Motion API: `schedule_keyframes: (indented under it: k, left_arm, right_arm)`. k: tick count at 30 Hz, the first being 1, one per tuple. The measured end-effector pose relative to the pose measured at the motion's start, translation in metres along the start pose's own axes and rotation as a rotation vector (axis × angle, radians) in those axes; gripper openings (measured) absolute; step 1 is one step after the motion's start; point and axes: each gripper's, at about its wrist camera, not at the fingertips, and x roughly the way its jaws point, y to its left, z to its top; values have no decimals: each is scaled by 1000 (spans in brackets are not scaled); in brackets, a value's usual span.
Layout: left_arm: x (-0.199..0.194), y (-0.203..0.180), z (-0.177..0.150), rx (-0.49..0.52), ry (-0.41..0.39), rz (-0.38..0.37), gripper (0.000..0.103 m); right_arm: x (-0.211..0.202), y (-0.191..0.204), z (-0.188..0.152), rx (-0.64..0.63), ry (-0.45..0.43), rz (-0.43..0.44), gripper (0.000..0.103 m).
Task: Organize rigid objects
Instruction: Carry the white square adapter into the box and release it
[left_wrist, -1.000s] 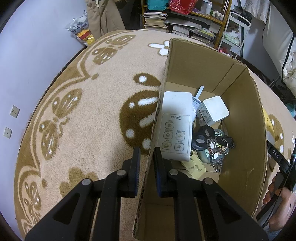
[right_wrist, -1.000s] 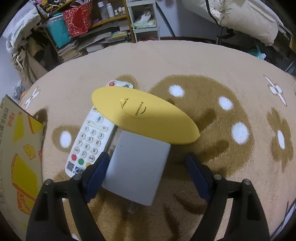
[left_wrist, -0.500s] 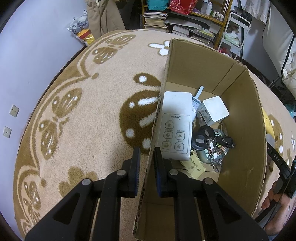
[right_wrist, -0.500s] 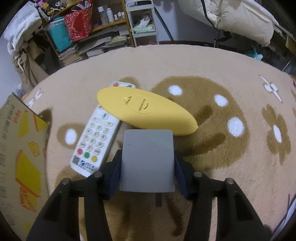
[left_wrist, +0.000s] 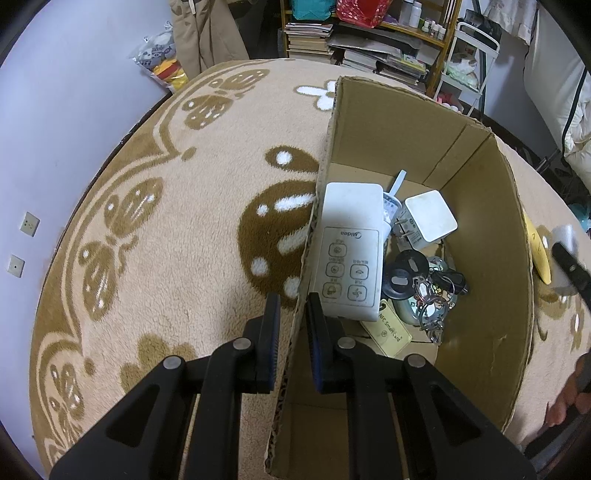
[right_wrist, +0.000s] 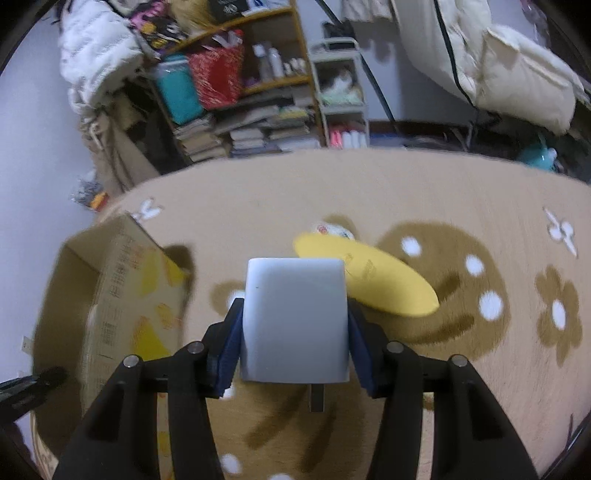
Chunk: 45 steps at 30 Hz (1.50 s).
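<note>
Now the right hand-held gripper (right_wrist: 294, 325) is clamped on the grey adapter (right_wrist: 294, 317), lifted off the rug (right_wrist: 443, 192); the left hand-held gripper (left_wrist: 291, 321) pinches the cardboard box (left_wrist: 484, 295) wall. Next, I'd judge, it needs carrying over the rim to the items inside.

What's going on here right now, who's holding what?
A person is sorting loose items into a cardboard box. The left hand-held gripper is clamped on the box's wall. The right hand-held gripper has closed on a grey power adapter and holds it above the rug. A yellow case lies on the rug; a white remote, charger and keys are already boxed.
</note>
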Motion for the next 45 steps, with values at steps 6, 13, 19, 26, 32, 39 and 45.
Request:
schedule_keyframes:
  k: [6,13,19,26,32,39,45]
  left_arm:
    - [-1,0,0,7,0,5,13]
    - [-1,1,0,1,2,-1,13]
    - [-2,0,0,4,2,2,13]
    - [-2,0,0,5,2,3,13]
    - [-1,0,0,5,1,3,13]
    - [-1,0,0,3,1,0,13]
    - [0,-1,1,4,3,1,13]
  right_arm:
    - [-22,26,12,-35,-36,82,56]
    - [-40,61,8,-112,-55,194,56]
    - [-45,84,3,-141,-69,281,56]
    - [-40,108,-3,-177,-53,362,56]
    - [-30,130,-4,-230,-20,400,56]
    - [-16,139,-5,-239,-7,391,56]
    - [-7,136,-8,-232,17,366,56]
